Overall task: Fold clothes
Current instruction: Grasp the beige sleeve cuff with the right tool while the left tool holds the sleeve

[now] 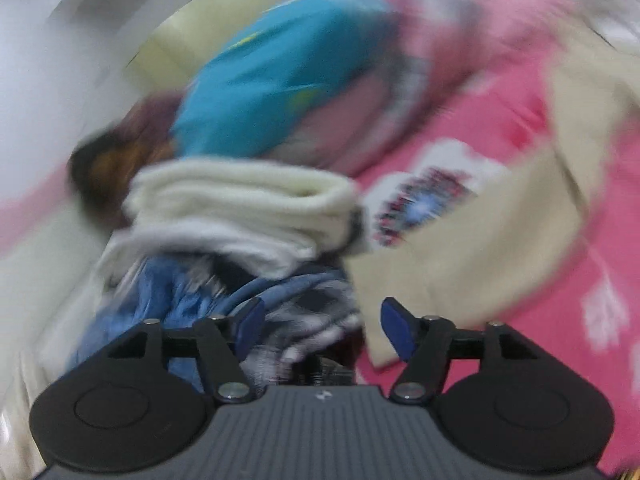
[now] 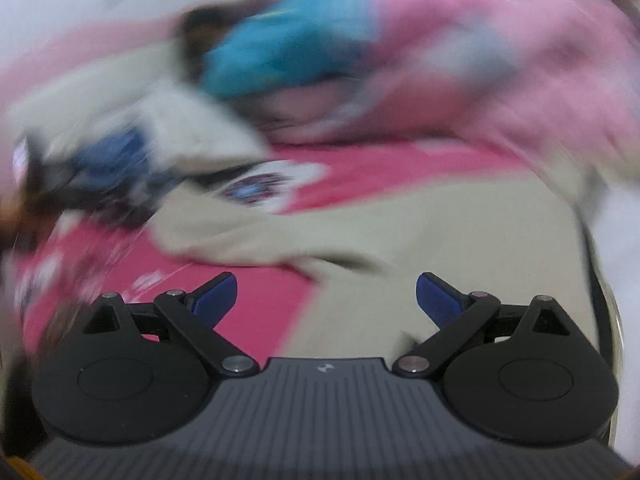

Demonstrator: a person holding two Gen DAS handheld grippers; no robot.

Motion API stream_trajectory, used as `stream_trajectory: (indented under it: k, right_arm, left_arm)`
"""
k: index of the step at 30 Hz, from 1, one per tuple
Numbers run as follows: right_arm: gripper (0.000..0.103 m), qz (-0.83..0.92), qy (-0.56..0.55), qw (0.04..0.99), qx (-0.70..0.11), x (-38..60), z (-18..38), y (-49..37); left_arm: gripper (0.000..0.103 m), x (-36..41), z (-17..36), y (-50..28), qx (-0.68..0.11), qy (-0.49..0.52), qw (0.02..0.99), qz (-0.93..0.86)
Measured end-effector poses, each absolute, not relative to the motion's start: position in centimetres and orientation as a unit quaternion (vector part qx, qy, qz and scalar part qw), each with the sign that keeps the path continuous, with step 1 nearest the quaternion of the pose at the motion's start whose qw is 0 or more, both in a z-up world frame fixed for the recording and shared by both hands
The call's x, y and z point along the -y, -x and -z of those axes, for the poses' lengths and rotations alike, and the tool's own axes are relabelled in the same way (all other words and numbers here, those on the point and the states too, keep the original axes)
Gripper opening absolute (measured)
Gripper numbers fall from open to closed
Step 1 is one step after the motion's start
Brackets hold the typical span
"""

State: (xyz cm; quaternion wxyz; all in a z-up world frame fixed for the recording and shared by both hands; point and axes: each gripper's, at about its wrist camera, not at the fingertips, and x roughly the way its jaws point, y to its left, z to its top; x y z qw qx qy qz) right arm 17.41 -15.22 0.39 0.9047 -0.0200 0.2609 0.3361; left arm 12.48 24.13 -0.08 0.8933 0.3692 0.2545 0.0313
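**Both grippers held spread above the beige garment**

Both views were heavily blurred. The left gripper (image 1: 322, 326) was seen with its jaws spread and nothing between them, just left of the beige garment (image 1: 480, 240) spread on the pink bedcover (image 1: 560, 320). The right gripper (image 2: 326, 300) was likewise held apart and empty, directly over the beige garment (image 2: 440, 240). A pile of clothes (image 1: 240, 200), topped by a turquoise item (image 1: 280, 80), was seen beyond and left of that garment.
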Motion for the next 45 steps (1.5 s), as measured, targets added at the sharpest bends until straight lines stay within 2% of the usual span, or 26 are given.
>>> stream_trajectory:
  k: [3, 7, 10, 15, 18, 20, 22, 23, 24, 25, 26, 27, 28, 32, 39, 42, 45]
  right_arm:
    - [0.093, -0.4, 0.125, 0.878, -0.232, 9.1, -1.5, -17.1]
    - [0.074, -0.452, 0.231, 0.836, -0.209, 1.4, -0.9, -17.2]
    - [0.067, -0.484, 0.286, 0.803, -0.197, -3.9, -0.1, -17.6]
    - [0.064, -0.513, 0.372, 0.752, -0.18, -10.8, 2.1, -17.7]
    - [0.063, -0.509, 0.415, 0.731, -0.187, -13.5, 4.2, -18.6]
    - [0.063, -0.508, 0.418, 0.729, -0.19, -14.1, 5.1, -19.3]
    - [0.062, -0.505, 0.395, 0.74, -0.203, -14.5, 5.0, -20.0]
    - [0.052, -0.501, 0.385, 0.746, -0.21, -14.5, 4.9, -20.3]
    - [0.046, -0.492, 0.377, 0.755, -0.215, -14.5, 4.8, -20.5]
    - [0.035, -0.482, 0.374, 0.761, -0.22, -14.6, 4.8, -20.8]
    - [0.018, -0.472, 0.373, 0.767, -0.223, -14.5, 4.9, -21.0]
    - [0.008, -0.462, 0.375, 0.771, -0.226, -14.6, 4.9, -21.2]
    - [0.004, -0.453, 0.376, 0.778, -0.22, -14.4, 4.8, -21.3]
    - [0.002, -0.434, 0.366, 0.802, -0.185, -12.6, 2.2, -20.8]
    - [0.001, -0.461, 0.31, 0.821, -0.127, -6.1, -5.9, -20.2]
    - [0.001, -0.492, 0.273, 0.817, -0.129, -3.4, -8.4, -21.2]
    - [0.001, -0.535, 0.226, 0.798, -0.158, -2.2, -9.4, -23.7]
  left_arm:
    - [0.077, -23.3, 3.2, -11.5, -0.242, -0.443, 0.863, 0.02]
    - [0.077, -23.7, 5.7, -12.4, -0.242, -0.461, 0.853, 0.033]
    - [0.074, -24.0, 6.9, -13.2, -0.226, -0.476, 0.849, 0.04]
    - [0.058, -24.2, 7.9, -14.0, -0.196, -0.502, 0.838, 0.081]
    - [0.055, -24.5, 8.4, -14.3, -0.187, -0.506, 0.836, 0.103]
    - [0.052, -24.8, 8.5, -14.4, -0.182, -0.505, 0.836, 0.113]
    - [0.043, -24.8, 8.6, -14.5, -0.185, -0.502, 0.836, 0.121]
    - [0.026, -24.6, 8.8, -14.5, -0.19, -0.51, 0.829, 0.127]
    - [0.015, -24.4, 9.0, -14.4, -0.195, -0.518, 0.823, 0.132]
    - [0.012, -24.1, 9.2, -14.3, -0.199, -0.525, 0.816, 0.138]
    - [0.009, -24.0, 8.1, -14.0, -0.2, -0.514, 0.822, 0.143]
    - [0.008, -24.0, 7.0, -13.7, -0.2, -0.502, 0.828, 0.149]
    - [0.008, -23.9, 6.0, -13.5, -0.201, -0.49, 0.834, 0.154]
    - [0.006, -23.5, 1.6, -12.4, -0.202, -0.442, 0.856, 0.175]
    - [0.006, -22.8, -6.0, -10.5, -0.203, -0.354, 0.889, 0.209]
    - [0.006, -23.3, -9.0, -10.5, -0.218, -0.301, 0.895, 0.245]
    - [0.006, -24.8, -10.2, -12.2, -0.266, -0.232, 0.892, 0.282]
